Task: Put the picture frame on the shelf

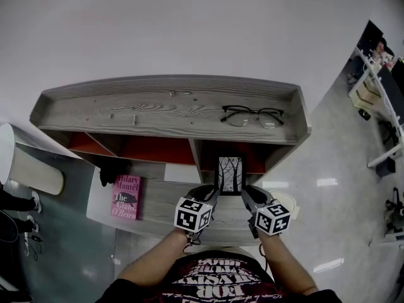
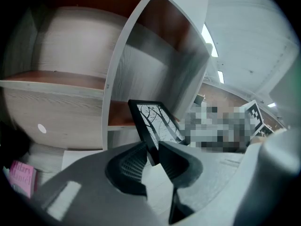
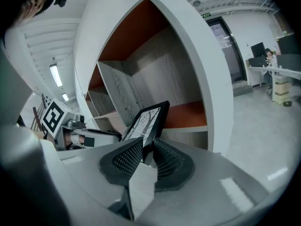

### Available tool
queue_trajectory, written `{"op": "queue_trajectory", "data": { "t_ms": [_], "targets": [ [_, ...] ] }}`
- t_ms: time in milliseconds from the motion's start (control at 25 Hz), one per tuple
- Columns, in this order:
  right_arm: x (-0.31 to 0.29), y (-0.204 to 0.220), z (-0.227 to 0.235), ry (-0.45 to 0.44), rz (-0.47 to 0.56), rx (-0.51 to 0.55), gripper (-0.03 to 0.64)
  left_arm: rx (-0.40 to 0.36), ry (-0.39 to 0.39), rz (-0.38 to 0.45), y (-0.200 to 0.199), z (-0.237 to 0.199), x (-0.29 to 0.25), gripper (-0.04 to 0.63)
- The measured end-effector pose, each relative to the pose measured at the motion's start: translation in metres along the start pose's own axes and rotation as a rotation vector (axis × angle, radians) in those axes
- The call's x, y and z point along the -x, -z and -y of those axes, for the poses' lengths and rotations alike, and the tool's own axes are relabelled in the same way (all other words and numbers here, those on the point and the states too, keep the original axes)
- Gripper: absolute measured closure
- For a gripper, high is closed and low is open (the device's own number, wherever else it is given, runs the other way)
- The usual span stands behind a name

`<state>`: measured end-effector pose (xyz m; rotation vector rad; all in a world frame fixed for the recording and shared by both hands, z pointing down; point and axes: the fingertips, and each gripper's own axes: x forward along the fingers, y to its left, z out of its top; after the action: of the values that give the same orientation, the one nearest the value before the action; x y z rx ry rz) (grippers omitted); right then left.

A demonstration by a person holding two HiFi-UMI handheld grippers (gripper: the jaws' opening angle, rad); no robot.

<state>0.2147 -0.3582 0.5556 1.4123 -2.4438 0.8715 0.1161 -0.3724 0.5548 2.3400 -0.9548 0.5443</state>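
Note:
A black picture frame with a bare-tree print is held up between both grippers, in front of the right lower compartment of the grey wooden shelf. My left gripper is shut on the frame's left edge, and my right gripper is shut on its right edge. In the left gripper view the picture frame leans back from the pads. From the right gripper the picture frame tilts toward the orange-backed compartment.
A pair of glasses lies on the shelf's top board. A pink book lies on the lower ledge at left, with a dark object behind it. A white table edge is at far left; office desks stand at far right.

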Motion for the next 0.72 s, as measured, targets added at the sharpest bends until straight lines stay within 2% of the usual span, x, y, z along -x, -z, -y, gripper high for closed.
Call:
{"op": "queue_trajectory", "data": {
  "t_ms": [280, 720],
  "targets": [
    [-0.005, -0.017, 0.013, 0.005, 0.025, -0.007, 0.523, -0.013, 0.004, 0.022, -0.02, -0.001, -0.01, 0.515],
    [-0.022, -0.042, 0.035, 0.027, 0.051, 0.015, 0.534, -0.072, -0.048, 0.041, -0.045, -0.008, -0.033, 0.515]
  ]
}}
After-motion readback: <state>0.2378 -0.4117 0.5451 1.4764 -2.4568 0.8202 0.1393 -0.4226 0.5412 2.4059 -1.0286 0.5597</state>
